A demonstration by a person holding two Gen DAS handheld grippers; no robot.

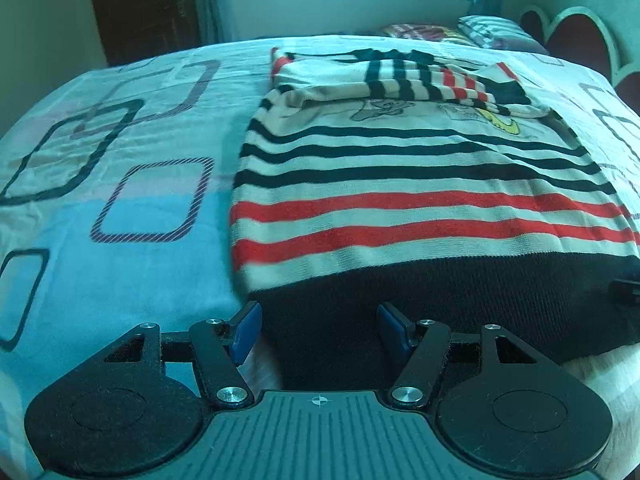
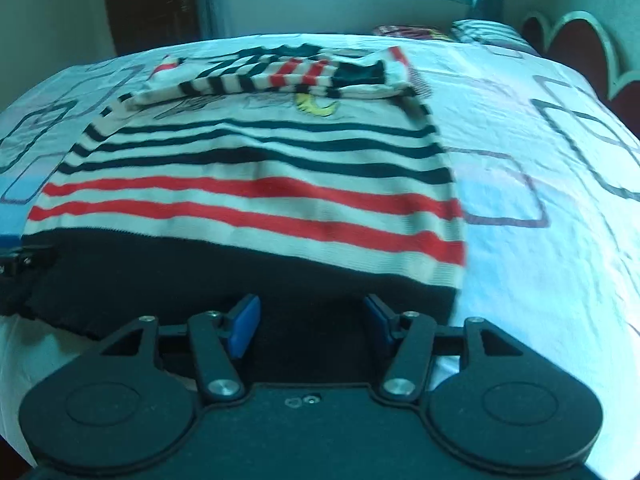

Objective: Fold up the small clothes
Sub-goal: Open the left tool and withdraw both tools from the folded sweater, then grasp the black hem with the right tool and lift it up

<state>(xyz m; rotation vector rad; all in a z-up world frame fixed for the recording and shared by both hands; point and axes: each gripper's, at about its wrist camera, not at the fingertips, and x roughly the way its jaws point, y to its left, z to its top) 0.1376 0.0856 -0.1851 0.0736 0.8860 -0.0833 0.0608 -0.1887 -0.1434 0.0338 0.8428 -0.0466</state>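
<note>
1. Left wrist view: left gripper [image 1: 318, 332] released, blue pads spread, nothing pinched; striped sweater [image 1: 420, 184] lies flat on the bed sheet [image 1: 120, 208], straight ahead and running off to the right; its dark hem band [image 1: 440, 304] sits just under the fingertips; left edge of the garment lines up near the left pad [image 1: 246, 330]; sleeves already folded across the top.
2. Right wrist view: right gripper [image 2: 310, 326] also released, holding nothing; hem band directly below, the sweater's right edge just past the right pad [image 2: 378, 320]; stripes run crosswise, body runs away from both tools.
3. Judgement: each hand is nearest its own hem corner; next likely a bottom-up fold.
4. Only the right view shows bare sheet right of the garment; each view catches the other tool at its edge.
</note>
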